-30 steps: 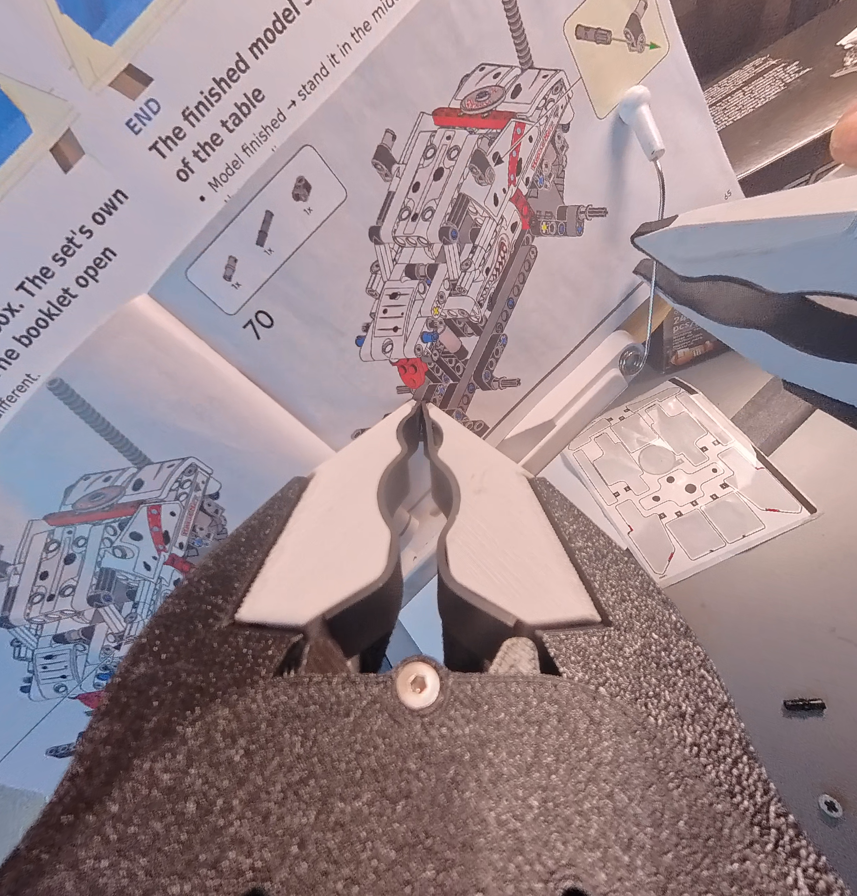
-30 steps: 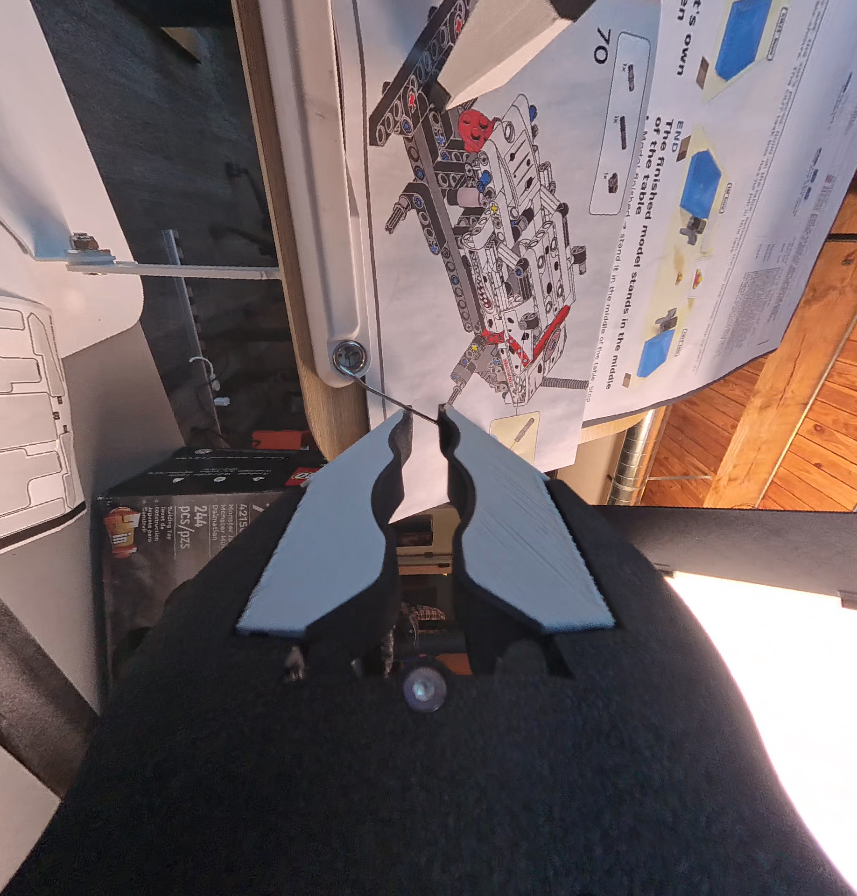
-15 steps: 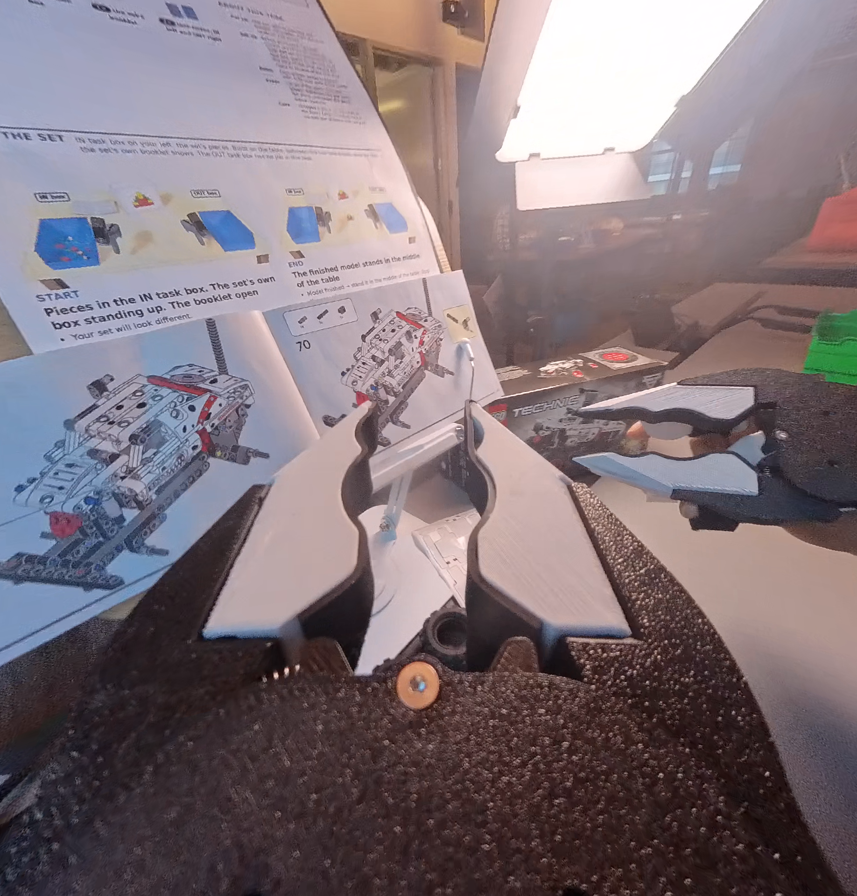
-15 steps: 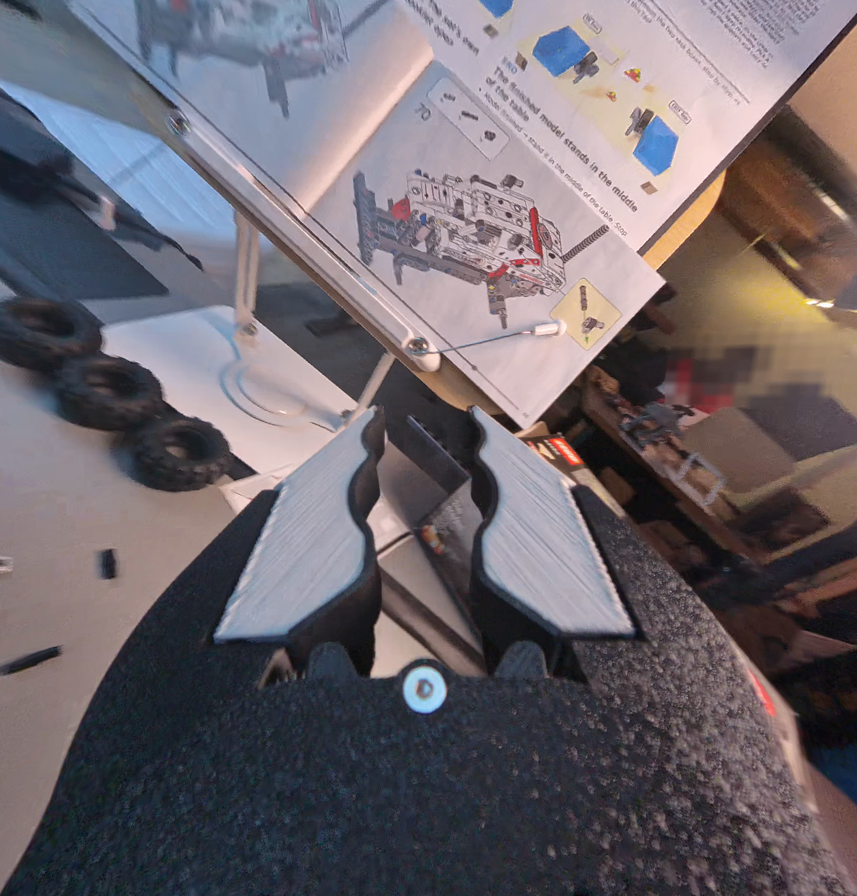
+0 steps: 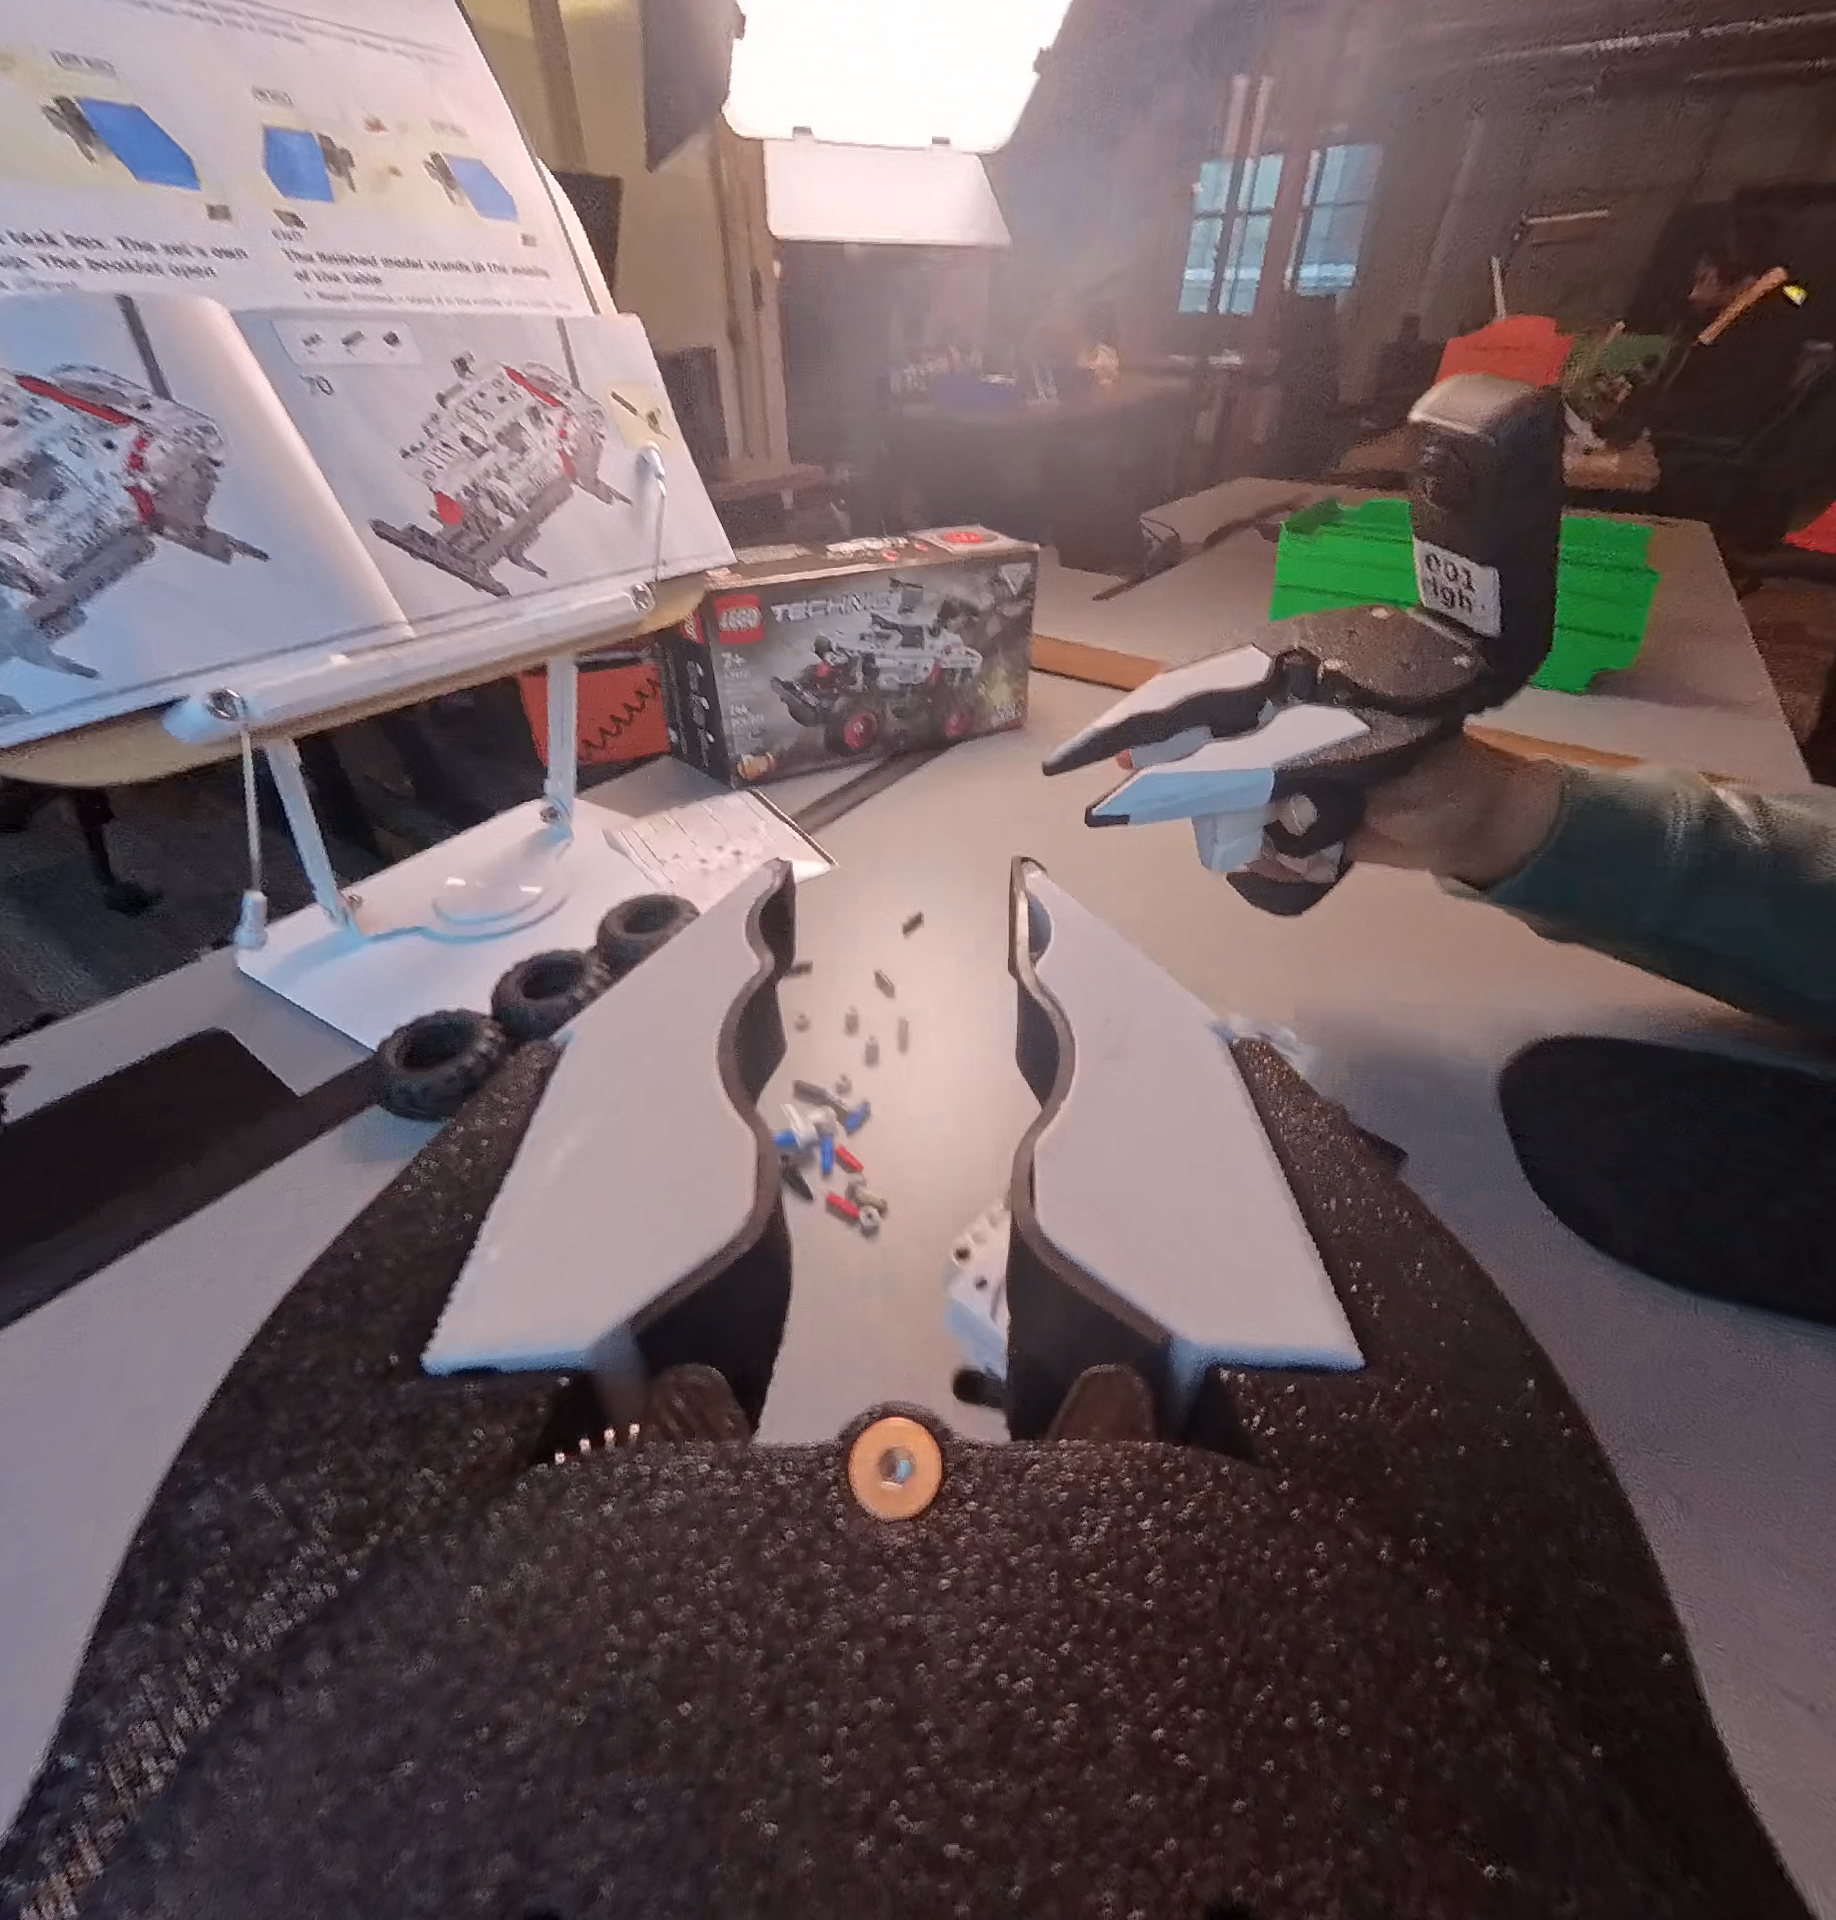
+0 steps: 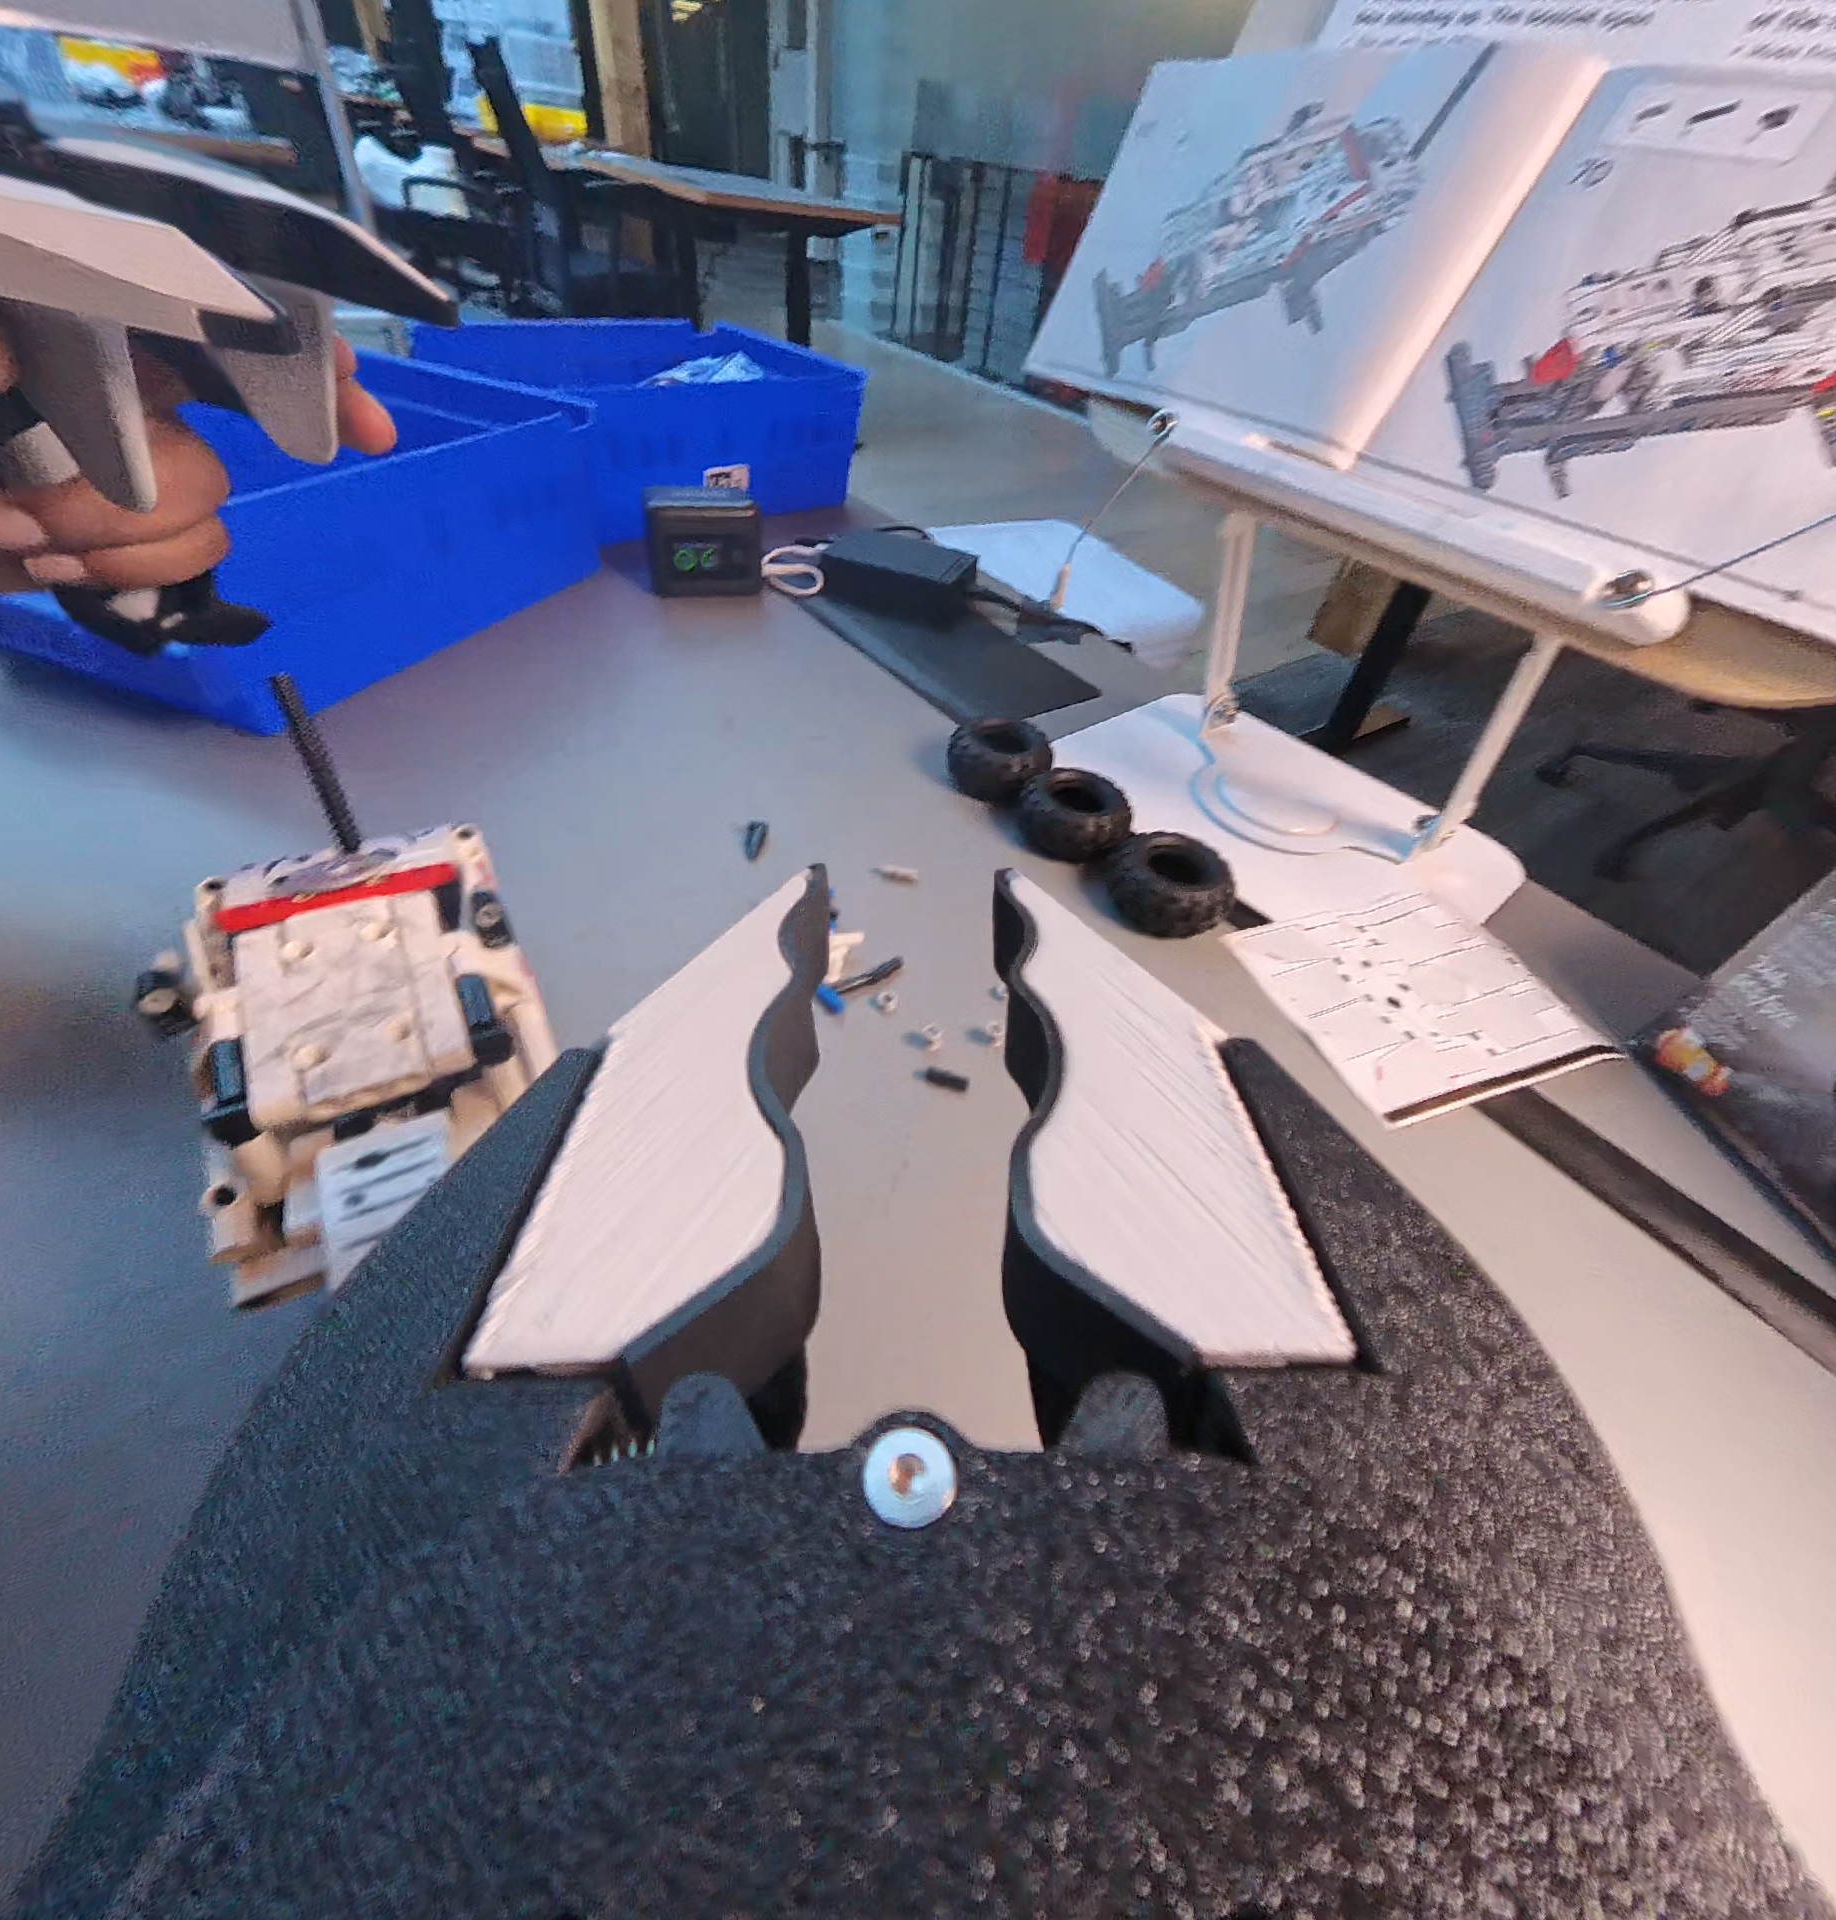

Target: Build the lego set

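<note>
The grey counter (image 6: 581, 727) carried everything, ordered here from largest to smallest. Two blue bins (image 6: 394, 540) stood at its far left edge in the right wrist view; the farther one held something pale, too blurred to identify. An open instruction booklet (image 5: 301, 468), printed with diagrams and text, leaned on a white stand (image 5: 405, 925). Beside the stand lay the set's printed box (image 5: 852, 655), bearing a brand mark and a picture of a truck, and a sticker sheet (image 6: 1413, 997).

The partly built white model (image 6: 342, 1029), with a red strip and a black ribbed rod rising from it, rested on the counter to the left of the right tongs (image 6: 909, 883) and close beside them. Three black tyres (image 6: 1085, 810) sat in a row against the stand's base. Small loose pieces (image 5: 831, 1132), blue, red, grey and black, lay scattered between the tongs.

Both the left tongs (image 5: 898, 878) and the right tongs were spread apart and held nothing, each raised above the counter. A label with writing was fixed to the right tool's body (image 5: 1459, 592).
</note>
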The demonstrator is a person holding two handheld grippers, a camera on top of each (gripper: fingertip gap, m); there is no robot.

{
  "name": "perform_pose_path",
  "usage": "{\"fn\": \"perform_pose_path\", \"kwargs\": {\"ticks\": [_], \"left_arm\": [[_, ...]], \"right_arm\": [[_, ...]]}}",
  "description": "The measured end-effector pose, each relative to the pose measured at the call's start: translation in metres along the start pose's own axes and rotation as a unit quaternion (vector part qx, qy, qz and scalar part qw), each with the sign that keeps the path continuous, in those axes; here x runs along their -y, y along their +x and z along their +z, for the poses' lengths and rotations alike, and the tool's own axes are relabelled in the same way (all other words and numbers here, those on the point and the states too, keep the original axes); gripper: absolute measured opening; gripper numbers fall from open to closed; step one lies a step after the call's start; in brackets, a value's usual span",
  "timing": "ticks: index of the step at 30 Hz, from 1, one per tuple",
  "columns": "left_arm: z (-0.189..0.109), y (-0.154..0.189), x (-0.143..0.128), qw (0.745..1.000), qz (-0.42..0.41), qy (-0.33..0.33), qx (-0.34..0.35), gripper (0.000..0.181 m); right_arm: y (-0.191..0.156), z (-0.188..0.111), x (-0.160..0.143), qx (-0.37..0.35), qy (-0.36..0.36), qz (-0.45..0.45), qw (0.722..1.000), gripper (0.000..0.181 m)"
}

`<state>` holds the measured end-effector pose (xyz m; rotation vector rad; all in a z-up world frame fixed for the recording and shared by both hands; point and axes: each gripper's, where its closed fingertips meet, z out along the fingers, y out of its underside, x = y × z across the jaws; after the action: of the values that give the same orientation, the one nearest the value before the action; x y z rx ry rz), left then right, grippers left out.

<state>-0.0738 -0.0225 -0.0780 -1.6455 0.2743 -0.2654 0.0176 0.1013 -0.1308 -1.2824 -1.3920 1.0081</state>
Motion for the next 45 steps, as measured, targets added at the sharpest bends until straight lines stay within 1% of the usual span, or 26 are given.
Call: {"fn": "perform_pose_path", "kwargs": {"ticks": [3, 5, 7, 9, 11, 13, 17, 19, 21, 23, 24, 26, 28, 30, 32, 35, 38, 41, 44, 45], "left_arm": [[-0.018, 0.032, -0.025, 0.997, -0.024, -0.038, -0.056, 0.040], [-0.025, 0.045, -0.036, 0.996, -0.035, -0.049, -0.068, 0.041], [-0.028, 0.057, -0.048, 0.994, -0.040, -0.061, -0.080, 0.041], [-0.025, 0.066, -0.062, 0.992, -0.036, -0.084, -0.088, 0.041], [-0.022, 0.077, -0.076, 0.988, -0.020, -0.116, -0.102, 0.042], [-0.018, 0.085, -0.090, 0.983, 0.005, -0.145, -0.113, 0.042], [-0.009, 0.082, -0.115, 0.974, 0.069, -0.197, -0.092, 0.043], [-0.007, 0.082, -0.117, 0.970, 0.097, -0.207, -0.085, 0.039], [-0.008, 0.082, -0.116, 0.964, 0.116, -0.222, -0.084, 0.038], [-0.008, 0.080, -0.105, 0.966, 0.124, -0.213, -0.080, 0.038], [-0.008, 0.079, -0.098, 0.967, 0.121, -0.208, -0.080, 0.038], [-0.006, 0.074, -0.087, 0.967, 0.119, -0.211, -0.075, 0.040], [-0.002, 0.076, -0.083, 0.962, 0.124, -0.226, -0.085, 0.046], [0.006, 0.082, -0.086, 0.955, 0.132, -0.246, -0.099, 0.051], [0.017, 0.085, -0.095, 0.948, 0.139, -0.270, -0.097, 0.056], [0.031, 0.091, -0.106, 0.940, 0.096, -0.308, -0.110, 0.068], [0.037, 0.097, -0.111, 0.934, 0.058, -0.328, -0.128, 0.072], [0.038, 0.100, -0.111, 0.923, 0.027, -0.353, -0.149, 0.080], [0.030, 0.099, -0.117, 0.895, 0.059, -0.409, -0.169, 0.096], [0.026, 0.100, -0.115, 0.887, 0.064, -0.421, -0.181, 0.097]], "right_arm": [[-0.031, -0.010, -0.023, 0.066, -0.049, -0.025, 0.996, 0.028], [-0.052, -0.020, -0.034, 0.114, -0.072, -0.040, 0.990, 0.023], [-0.070, -0.027, -0.037, 0.153, -0.074, -0.044, 0.985, 0.017], [-0.083, -0.029, -0.038, 0.176, -0.078, -0.039, 0.980, 0.018], [-0.093, -0.026, -0.037, 0.192, -0.083, -0.036, 0.977, 0.018], [-0.096, -0.017, -0.035, 0.191, -0.086, -0.034, 0.977, 0.020], [-0.096, 0.011, -0.028, 0.202, -0.098, 0.010, 0.974, 0.026], [-0.101, 0.024, -0.024, 0.221, -0.115, 0.023, 0.968, 0.027], [-0.104, 0.035, -0.028, 0.230, -0.142, 0.012, 0.963, 0.026], [-0.107, 0.042, -0.032, 0.243, -0.162, 0.004, 0.956, 0.023], [-0.108, 0.044, -0.032, 0.249, -0.166, 0.015, 0.954, 0.010], [-0.108, 0.044, -0.033, 0.261, -0.175, 0.036, 0.949, 0.007], [-0.107, 0.044, -0.034, 0.263, -0.184, 0.079, 0.944, 0.007], [-0.108, 0.042, -0.034, 0.258, -0.185, 0.130, 0.939, 0.007], [-0.111, 0.037, -0.034, 0.255, -0.181, 0.148, 0.938, 0.007], [-0.113, 0.029, -0.036, 0.239, -0.170, 0.133, 0.947, 0.007], [-0.112, 0.021, -0.039, 0.241, -0.167, 0.120, 0.949, 0.009], [-0.109, 0.017, -0.041, 0.250, -0.167, 0.138, 0.944, 0.011], [-0.111, 0.018, -0.040, 0.256, -0.166, 0.130, 0.944, 0.008], [-0.111, 0.018, -0.039, 0.255, -0.168, 0.120, 0.945, 0.008]]}}
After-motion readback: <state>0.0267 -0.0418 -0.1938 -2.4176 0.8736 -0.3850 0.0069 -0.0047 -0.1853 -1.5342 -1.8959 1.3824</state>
